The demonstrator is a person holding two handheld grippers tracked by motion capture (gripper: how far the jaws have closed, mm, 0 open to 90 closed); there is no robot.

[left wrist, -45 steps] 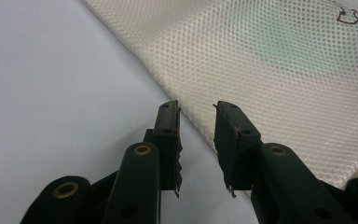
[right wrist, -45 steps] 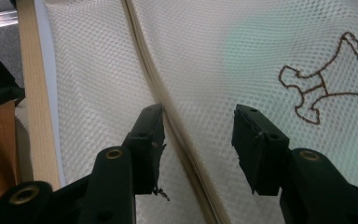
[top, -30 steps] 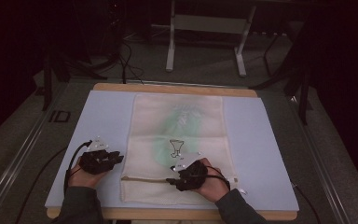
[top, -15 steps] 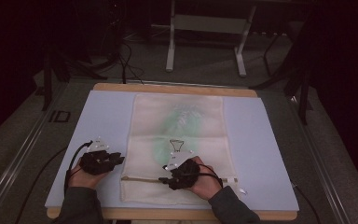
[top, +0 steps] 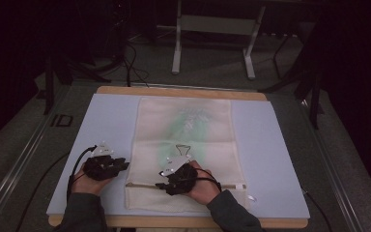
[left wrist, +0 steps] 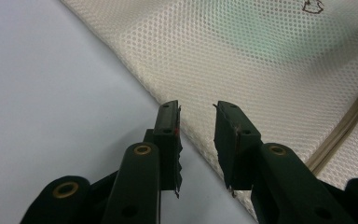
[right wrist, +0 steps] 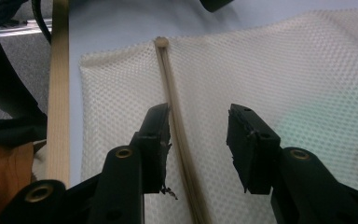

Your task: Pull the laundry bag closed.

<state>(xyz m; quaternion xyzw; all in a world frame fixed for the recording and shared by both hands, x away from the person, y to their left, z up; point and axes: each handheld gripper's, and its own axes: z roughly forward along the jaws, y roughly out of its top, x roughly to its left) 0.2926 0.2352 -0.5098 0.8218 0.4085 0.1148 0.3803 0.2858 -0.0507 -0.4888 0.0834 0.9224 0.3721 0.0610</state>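
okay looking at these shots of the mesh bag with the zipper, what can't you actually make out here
- What is inside the mesh bag: high view, a green blur behind the weave, too faint to identify.
- Small dark outline on the bag: high view, too small to tell what it is.
- Zipper pull: right gripper view, the track runs down off the bottom edge.
- Right hand-held gripper tips: high view, too dark and small to judge contact with the bag.

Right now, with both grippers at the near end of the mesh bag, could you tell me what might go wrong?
The right gripper, whose open jaws have just been closing, straddles the zipper and may pinch mesh bag instead. The left gripper is open over the bag's edge, so the bag could slide.
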